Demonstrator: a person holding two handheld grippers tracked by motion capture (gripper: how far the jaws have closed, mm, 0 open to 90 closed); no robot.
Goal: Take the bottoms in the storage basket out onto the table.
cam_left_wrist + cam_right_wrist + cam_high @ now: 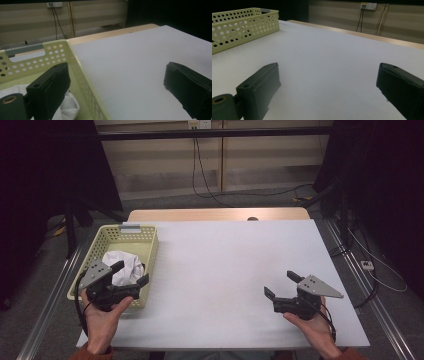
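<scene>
White worktop with a basket at its left edge, a gripper at each near side.

Crumpled white cloth (124, 265) lies in the near half of the yellow basket (131, 236), which stands along the worktop's (225, 260) left edge. Over the basket's near right corner hangs the left gripper (132, 273), jaws spread wide and empty; in the left gripper view one jaw stands above the cloth (70, 105) inside the basket (57, 50) and the other over bare worktop, the basket wall between them. Whether that jaw touches the cloth is hard to tell. Well apart, near the worktop's near right corner, the right gripper (281, 284) is held low, jaws wide apart, grasping nothing.
</scene>
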